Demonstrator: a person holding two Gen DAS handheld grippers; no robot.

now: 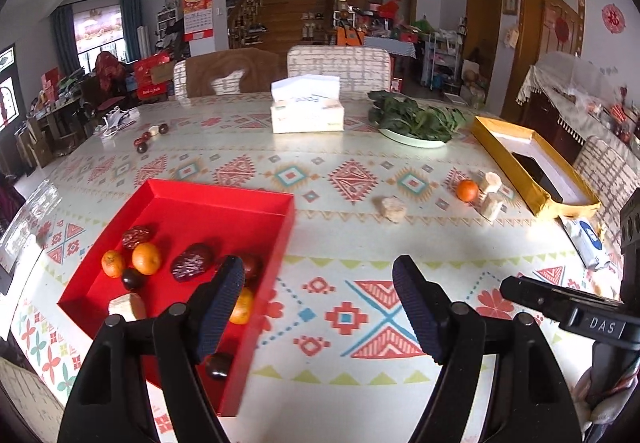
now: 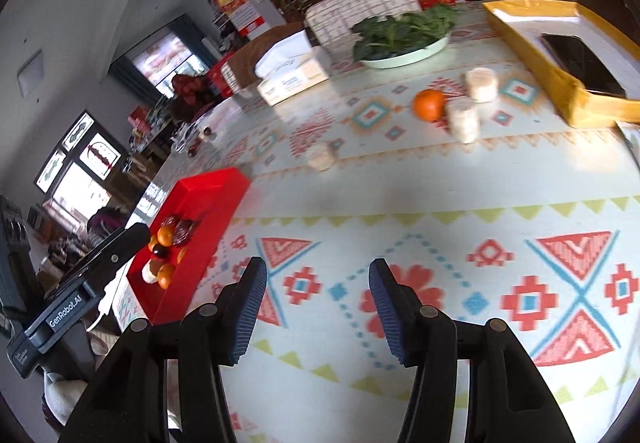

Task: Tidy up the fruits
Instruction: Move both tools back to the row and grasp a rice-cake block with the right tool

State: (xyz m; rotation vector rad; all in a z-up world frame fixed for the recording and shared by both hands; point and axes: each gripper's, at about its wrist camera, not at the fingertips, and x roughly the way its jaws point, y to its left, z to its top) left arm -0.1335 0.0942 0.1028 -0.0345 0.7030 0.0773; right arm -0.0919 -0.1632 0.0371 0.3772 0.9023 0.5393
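Observation:
A red tray (image 1: 224, 199) lies on the patterned tablecloth at the left, holding oranges (image 1: 146, 258), wrinkled red dates (image 1: 192, 261), dark round fruits (image 1: 133, 278) and a pale chunk (image 1: 127, 305). My left gripper (image 1: 318, 275) hovers open over the tray's right wall, nothing between its fingers. A loose orange (image 1: 467, 190) sits at the right among pale chunks (image 1: 491, 205), with another chunk (image 1: 393, 208) nearer the middle. In the right wrist view my right gripper (image 2: 318, 277) is open over bare cloth, with the orange (image 2: 429, 105) and chunks (image 2: 464, 119) ahead and the red tray (image 2: 208, 199) to its left.
A tissue box (image 1: 307, 111), a plate of leafy greens (image 1: 416, 121) and a yellow box (image 1: 532, 167) stand further back. Several small dark fruits (image 1: 152, 135) lie at the far left. A white packet (image 1: 590, 243) lies by the right edge. Chairs line the far side.

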